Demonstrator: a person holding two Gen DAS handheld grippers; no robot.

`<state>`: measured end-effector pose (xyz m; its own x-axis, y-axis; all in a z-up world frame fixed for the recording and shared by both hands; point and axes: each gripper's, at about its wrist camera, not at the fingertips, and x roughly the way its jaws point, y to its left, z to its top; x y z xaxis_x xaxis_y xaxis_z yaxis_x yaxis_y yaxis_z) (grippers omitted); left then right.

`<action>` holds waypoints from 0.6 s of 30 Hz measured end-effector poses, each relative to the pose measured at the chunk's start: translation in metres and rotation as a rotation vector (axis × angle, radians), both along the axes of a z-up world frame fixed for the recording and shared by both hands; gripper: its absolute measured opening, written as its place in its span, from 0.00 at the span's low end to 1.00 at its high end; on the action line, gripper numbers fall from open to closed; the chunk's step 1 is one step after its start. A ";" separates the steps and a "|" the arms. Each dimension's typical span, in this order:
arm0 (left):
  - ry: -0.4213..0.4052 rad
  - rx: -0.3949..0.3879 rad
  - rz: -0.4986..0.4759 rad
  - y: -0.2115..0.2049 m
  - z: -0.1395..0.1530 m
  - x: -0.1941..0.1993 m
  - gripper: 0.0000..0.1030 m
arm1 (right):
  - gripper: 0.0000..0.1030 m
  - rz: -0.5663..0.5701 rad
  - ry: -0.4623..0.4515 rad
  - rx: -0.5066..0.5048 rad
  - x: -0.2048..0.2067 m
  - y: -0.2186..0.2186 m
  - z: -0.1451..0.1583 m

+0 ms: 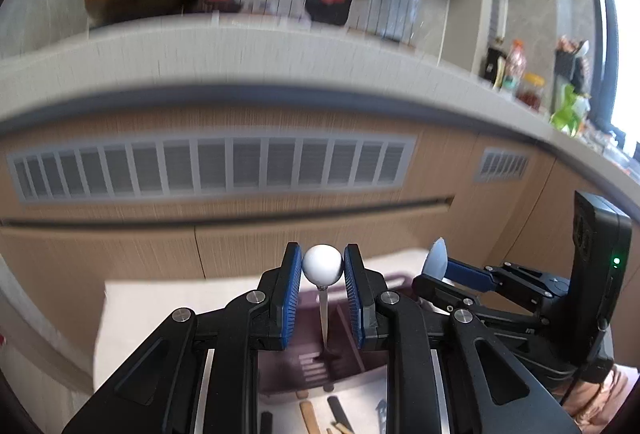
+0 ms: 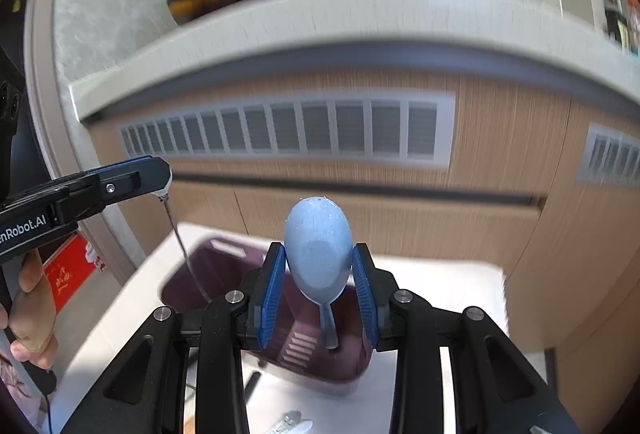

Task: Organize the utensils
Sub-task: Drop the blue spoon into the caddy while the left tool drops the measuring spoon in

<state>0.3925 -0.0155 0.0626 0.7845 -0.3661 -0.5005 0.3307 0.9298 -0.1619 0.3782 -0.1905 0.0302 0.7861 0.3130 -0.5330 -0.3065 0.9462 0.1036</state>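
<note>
Left wrist view: left claw [image 1: 322,268] nearly closed, blue pads pinching the white ball head of a thin metal utensil [image 1: 323,266]; its slim shaft hangs down between the fingers, tip reaching into the purple utensil holder [image 1: 308,366] directly below the claw. Holder is slotted at the bottom, with a divider wall showing; nothing else made out inside except the shaft tip. Holder sits on a white desk [image 1: 160,306]. Loose utensils [image 1: 320,414] lie on the desk below the holder, close under the claw body: a wooden handle, dark handles, one metal piece, types unclear. Right of the claw, the right claw [image 1: 438,266] is seen side-on, carrying a pale blue spoon [image 1: 436,258]. Background blurred: wood cabinet front with vents, dark pot with yellow handles up on the counter. Right wrist view: right claw [image 2: 319,274] partly closed, pads gripping the bowl of the blue spoon [image 2: 318,250], bowl up, handle pointing down into the purple holder [image 2: 224,270] just beneath the claw. Handle end is inside the near compartment, over the slotted floor. Left of the claw, the left claw [image 2: 162,180] holds the ball-headed utensil [image 2: 180,238], shaft angling down into the holder's far-left part. A hand [image 2: 34,314] grips that tool's handle at the left edge. A metal utensil [image 2: 290,422] lies on the desk [image 2: 440,298] below the claw.
</note>
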 end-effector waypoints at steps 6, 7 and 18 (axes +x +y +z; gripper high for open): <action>0.097 0.024 0.021 -0.004 -0.045 0.013 0.22 | 0.31 0.000 0.036 -0.050 0.001 0.008 -0.028; 0.110 0.025 0.023 -0.003 -0.050 0.014 0.22 | 0.33 0.003 0.038 -0.058 0.000 0.009 -0.029; 0.060 0.058 0.062 0.012 -0.027 -0.034 0.64 | 0.82 -0.023 -0.035 -0.089 -0.039 0.003 -0.013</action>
<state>0.3585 -0.0031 0.0353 0.7724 -0.2872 -0.5665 0.2637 0.9564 -0.1253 0.3390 -0.1877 0.0171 0.8110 0.2476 -0.5301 -0.2869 0.9579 0.0084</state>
